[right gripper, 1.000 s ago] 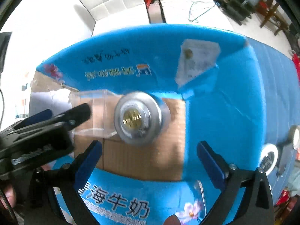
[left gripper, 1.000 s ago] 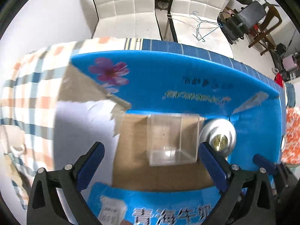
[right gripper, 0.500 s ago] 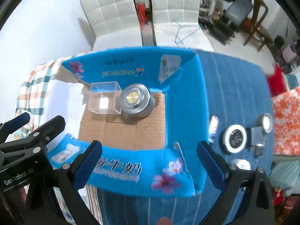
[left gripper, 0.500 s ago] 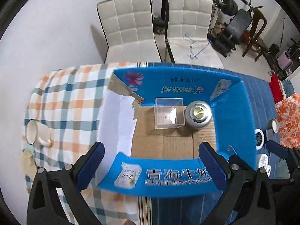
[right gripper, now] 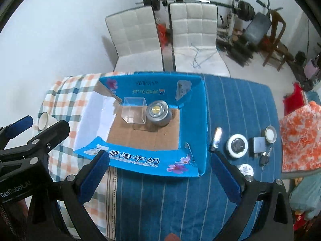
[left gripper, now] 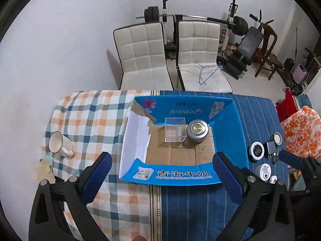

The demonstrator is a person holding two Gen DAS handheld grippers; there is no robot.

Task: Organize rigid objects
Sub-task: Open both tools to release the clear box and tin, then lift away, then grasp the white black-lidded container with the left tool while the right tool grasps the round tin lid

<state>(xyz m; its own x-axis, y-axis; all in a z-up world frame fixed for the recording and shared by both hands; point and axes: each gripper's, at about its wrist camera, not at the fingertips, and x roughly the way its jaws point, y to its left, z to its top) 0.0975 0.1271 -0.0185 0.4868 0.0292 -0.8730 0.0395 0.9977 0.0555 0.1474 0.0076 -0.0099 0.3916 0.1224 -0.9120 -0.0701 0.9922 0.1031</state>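
Observation:
An open blue cardboard box [left gripper: 226, 124] [right gripper: 192, 120] lies on the table. Inside it stand a clear plastic cube [left gripper: 174, 129] [right gripper: 134, 110] and a round silver tin [left gripper: 197, 131] [right gripper: 158, 112], side by side. My left gripper [left gripper: 160, 172] is open and empty, high above the box's near flap. My right gripper [right gripper: 159, 169] is open and empty, also high above the near flap. Loose items lie right of the box: a silver lighter [right gripper: 216, 138], a round white-rimmed case [right gripper: 237, 146] [left gripper: 256, 151], a grey square block [right gripper: 258, 144], a car key [right gripper: 264, 159].
A white mug [left gripper: 58, 144] stands on the checked cloth at the left. A small round tin [right gripper: 270, 134] and a white disc [right gripper: 245, 169] lie at the right. Two white chairs [left gripper: 144, 56] stand behind the table. An orange floral cloth [right gripper: 301, 136] is at the right edge.
Both grippers have pulled back and up from inside the box; the cube and the tin now look small and the whole table shows. Both stay open and empty.

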